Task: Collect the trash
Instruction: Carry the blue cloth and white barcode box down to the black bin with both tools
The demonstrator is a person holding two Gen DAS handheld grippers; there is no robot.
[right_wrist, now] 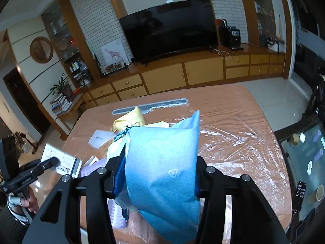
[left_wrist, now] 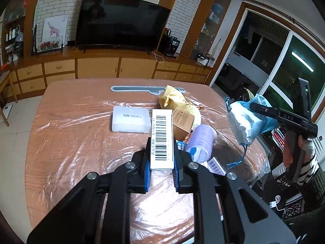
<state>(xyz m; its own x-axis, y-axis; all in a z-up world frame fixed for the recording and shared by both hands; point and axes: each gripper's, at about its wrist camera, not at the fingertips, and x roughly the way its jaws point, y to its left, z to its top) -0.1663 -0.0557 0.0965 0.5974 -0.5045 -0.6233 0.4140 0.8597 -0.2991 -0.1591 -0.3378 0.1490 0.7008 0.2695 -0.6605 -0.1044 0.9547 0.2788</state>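
Left gripper [left_wrist: 162, 162] clamped on a white barcode box [left_wrist: 162, 138], lifted over the desk [left_wrist: 71, 142]; right gripper [right_wrist: 158, 174] closed on a blue bag [right_wrist: 162, 162], also aloft. Could slip from the narrow end-grip, or miss the bag (mouth unseen). Hidden under the box: purple roll [left_wrist: 201, 142], partly.

Your left gripper [left_wrist: 162, 156] was raised and pointed forward, its blue-padded fingers [left_wrist: 147, 172] clamped on the sides of a flat white barcoded box [left_wrist: 162, 140]. Your right gripper [right_wrist: 158, 174] was likewise lifted, jaws spread wide yet pressed against a bulky blue bag [right_wrist: 162, 174] held between them. Your hand [right_wrist: 30, 201] gripped the left tool's handle; a striped sleeve covered the wrist.
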